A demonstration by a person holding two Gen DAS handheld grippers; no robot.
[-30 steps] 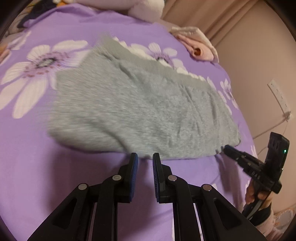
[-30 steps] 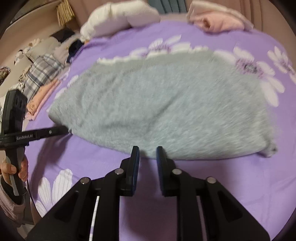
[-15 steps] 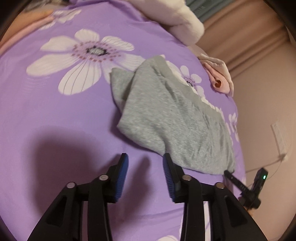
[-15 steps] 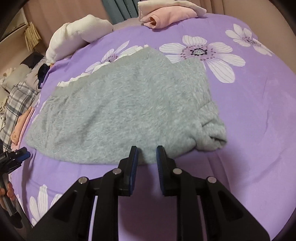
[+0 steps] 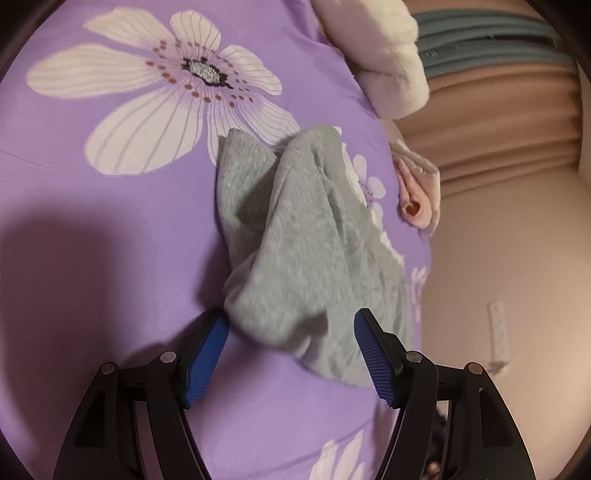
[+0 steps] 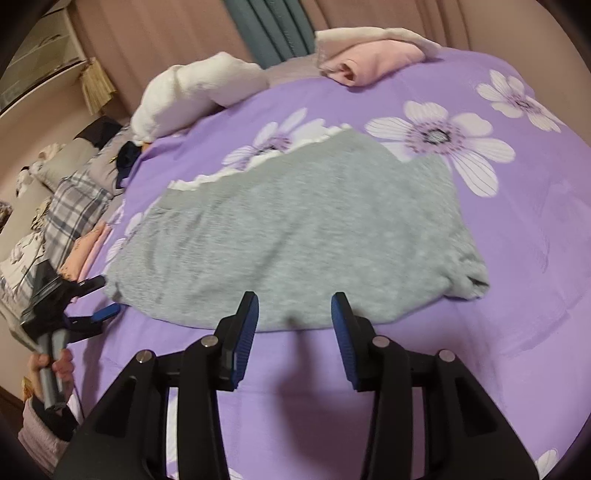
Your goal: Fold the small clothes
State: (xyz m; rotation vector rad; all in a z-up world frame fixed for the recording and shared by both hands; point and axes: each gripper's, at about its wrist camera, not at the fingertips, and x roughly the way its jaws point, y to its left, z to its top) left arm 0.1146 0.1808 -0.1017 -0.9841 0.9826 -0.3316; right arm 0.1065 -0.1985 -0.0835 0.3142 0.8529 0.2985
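While flat on bedspread | grey garment | folded, fuzzy

purple floral bedsheet | white pillow | teal curtain

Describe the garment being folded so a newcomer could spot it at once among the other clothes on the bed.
Start at the purple bedspread printed with white flowers. Near its middle, just ahead of the open right gripper, lies the grey garment, spread mostly flat with a white frilly edge along its far side. It is the only grey, unrolled piece: the pink clothes lie bundled at the far edge, and the white plush bundle sits further left.
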